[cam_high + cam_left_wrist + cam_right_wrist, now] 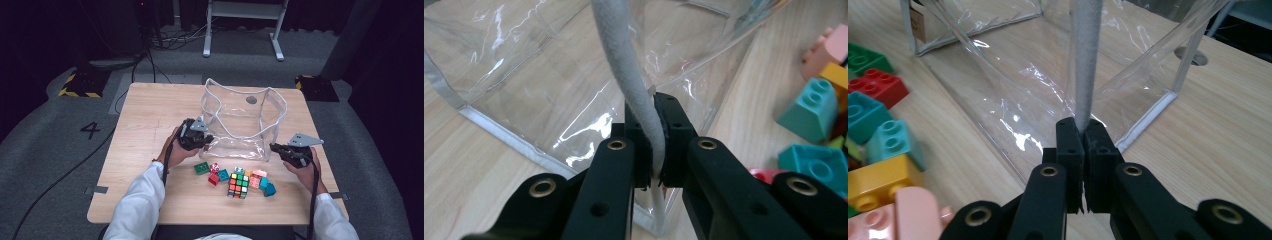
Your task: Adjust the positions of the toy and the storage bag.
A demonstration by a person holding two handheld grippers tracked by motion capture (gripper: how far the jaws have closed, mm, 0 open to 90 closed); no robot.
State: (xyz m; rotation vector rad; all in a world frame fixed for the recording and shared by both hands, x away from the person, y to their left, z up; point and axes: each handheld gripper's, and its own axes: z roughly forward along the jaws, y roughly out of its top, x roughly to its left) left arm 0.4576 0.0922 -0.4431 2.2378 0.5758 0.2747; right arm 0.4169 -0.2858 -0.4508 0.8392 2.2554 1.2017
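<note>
A clear plastic bag point(242, 122) with white fabric trim stands open near the middle of the wooden table point(150, 107). My left gripper point(206, 139) is at the bag's front left corner. In the left gripper view its jaws point(653, 137) are shut on the white trim strip point(626, 60). My right gripper point(274, 147) is at the front right corner, and in the right gripper view point(1082, 137) it is shut on the white trim point(1084, 55) there. In front of the bag lie a colour cube point(238, 185) and several toy bricks: green point(201, 168), red point(214, 178), teal point(269, 189), pink point(257, 178).
The bricks lie close to both grippers: teal ones point(811, 107) beside the left, and red point(879, 87), teal point(895, 142) and yellow point(880, 187) ones beside the right. Bare tabletop lies left of the bag. Beyond the table are cables and a white table frame point(243, 25) on the floor.
</note>
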